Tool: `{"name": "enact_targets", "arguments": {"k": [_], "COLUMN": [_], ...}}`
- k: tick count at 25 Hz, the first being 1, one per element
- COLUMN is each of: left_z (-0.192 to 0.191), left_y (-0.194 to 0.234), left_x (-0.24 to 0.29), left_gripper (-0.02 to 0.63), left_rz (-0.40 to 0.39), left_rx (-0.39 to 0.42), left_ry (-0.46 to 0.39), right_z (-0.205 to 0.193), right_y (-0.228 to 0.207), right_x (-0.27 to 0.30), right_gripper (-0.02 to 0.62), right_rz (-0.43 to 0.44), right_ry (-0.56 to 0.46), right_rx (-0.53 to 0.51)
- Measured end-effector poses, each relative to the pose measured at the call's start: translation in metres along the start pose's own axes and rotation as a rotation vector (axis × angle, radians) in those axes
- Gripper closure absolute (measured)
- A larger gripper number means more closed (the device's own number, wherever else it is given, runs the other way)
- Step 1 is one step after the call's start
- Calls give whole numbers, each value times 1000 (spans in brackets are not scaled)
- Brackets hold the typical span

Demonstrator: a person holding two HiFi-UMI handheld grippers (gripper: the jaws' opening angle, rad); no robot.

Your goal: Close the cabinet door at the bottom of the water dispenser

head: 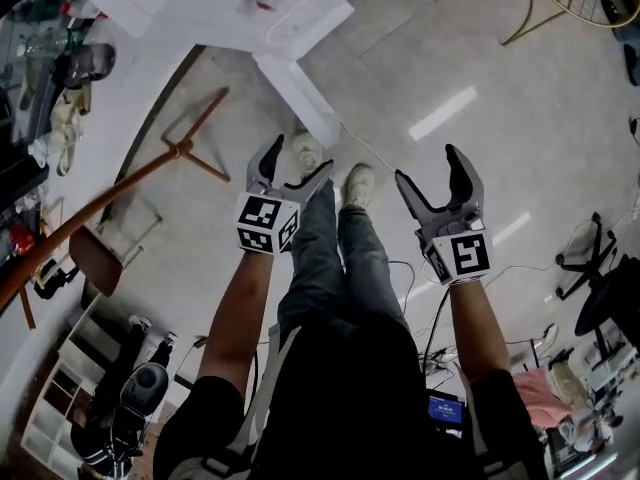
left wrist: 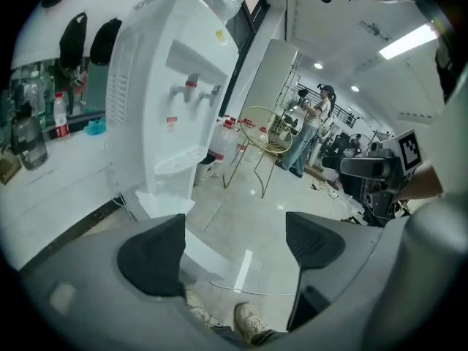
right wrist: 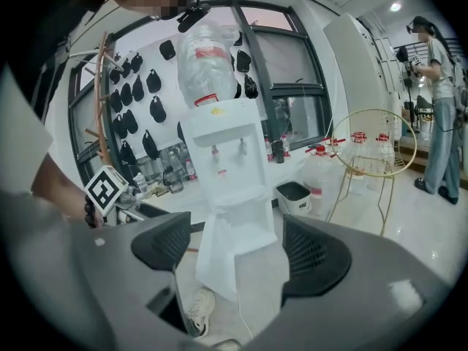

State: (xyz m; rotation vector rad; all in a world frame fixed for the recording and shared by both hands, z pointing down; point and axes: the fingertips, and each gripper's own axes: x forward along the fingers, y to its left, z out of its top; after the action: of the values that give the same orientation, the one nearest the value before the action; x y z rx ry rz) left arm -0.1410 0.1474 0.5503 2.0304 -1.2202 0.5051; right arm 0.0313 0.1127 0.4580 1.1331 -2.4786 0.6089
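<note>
A white water dispenser [right wrist: 223, 159] with an upturned bottle [right wrist: 205, 57] on top stands against the wall ahead of me. Its bottom cabinet door [right wrist: 216, 258] hangs open, swung out over the floor. In the head view the dispenser [head: 220, 8] is at the top, and the door [head: 300, 93] juts toward my feet. My left gripper [head: 298, 160] is open and empty, just short of the door's free end. My right gripper [head: 428, 168] is also open and empty, further right and clear of the door. The left gripper view has the dispenser [left wrist: 168, 101] at the left and the door [left wrist: 197, 254] beside the left jaw.
A gold wire stand [right wrist: 369, 148] is to the right of the dispenser, with a black bin [right wrist: 296, 196] and water jugs near it. A wooden pole rack [head: 130, 183] leans at the left. A thin cable [head: 380, 153] crosses the floor. A person [left wrist: 311, 126] stands far back.
</note>
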Motion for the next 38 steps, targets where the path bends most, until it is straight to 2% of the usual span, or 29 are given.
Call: {"name": "enact_targets", "arguments": {"k": [3, 7, 15, 21, 25, 30, 38], "left_z": [-17, -36, -68, -95, -103, -117, -118], "left_y": [9, 16, 46, 61, 62, 58, 57], "left_x": [16, 35, 64, 79, 87, 95, 107], "left_gripper": [178, 178, 178, 181, 186, 193, 211], "left_rz": [-9, -38, -42, -54, -68, -107, -136], "left_rx": [-18, -2, -11, -60, -63, -76, -109], "left_ry": [27, 78, 173, 233, 267, 321, 350], "right_z": [-24, -54, -88, -100, -109, -104, -103], "right_y": [-8, -20, -16, -8, -6, -5, -8], "right_x": [9, 23, 51, 60, 59, 63, 65], "right_gripper": [206, 210, 215, 219, 220, 225, 233], "right_rz": [-14, -48, -60, -55, -50, -78, -106], "right_ry": [35, 73, 119, 140, 160, 154, 160], "right_rx": [9, 27, 40, 55, 50, 100, 141]}}
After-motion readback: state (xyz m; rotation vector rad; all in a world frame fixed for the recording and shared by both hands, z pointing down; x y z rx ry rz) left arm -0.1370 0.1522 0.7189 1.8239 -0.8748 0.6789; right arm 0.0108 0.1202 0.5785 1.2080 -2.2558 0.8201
